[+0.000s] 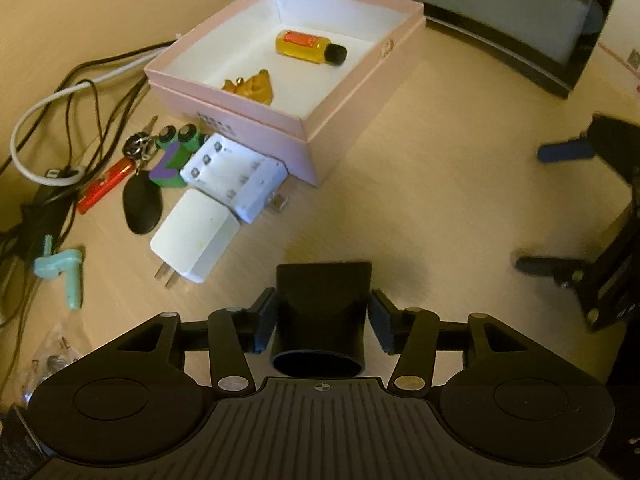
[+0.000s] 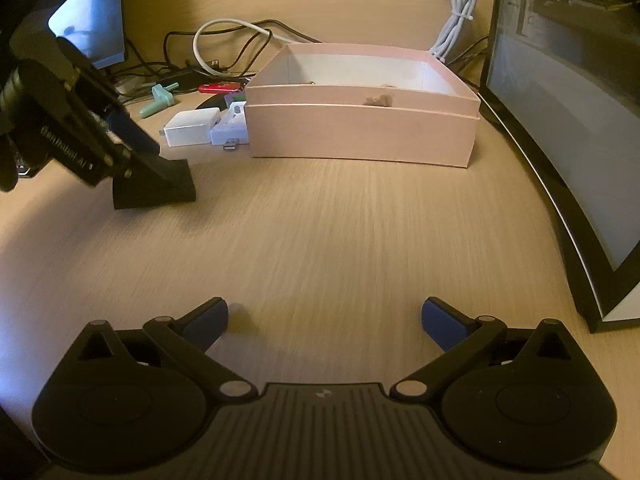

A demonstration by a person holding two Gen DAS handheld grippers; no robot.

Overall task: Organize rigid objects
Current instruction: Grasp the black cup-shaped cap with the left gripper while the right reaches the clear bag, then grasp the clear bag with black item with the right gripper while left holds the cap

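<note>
From the right hand-held gripper (image 2: 324, 320), the tall front wall of the pink cardboard box (image 2: 362, 136) ahead hides pretty much everything inside it. Off to the left, the left hand-held gripper (image 2: 154, 168) comes in cropped by the frame edge, and its fingers cover part of the black plastic piece (image 2: 160, 188) under them, so can't tell if there's contact. In the left wrist view, the clear plastic bag of small parts (image 1: 56, 356) sits half behind the gripper body, contents too tiny to make out. The black-framed monitor (image 1: 500, 8) beyond the box is cut off at the top edge.
</note>
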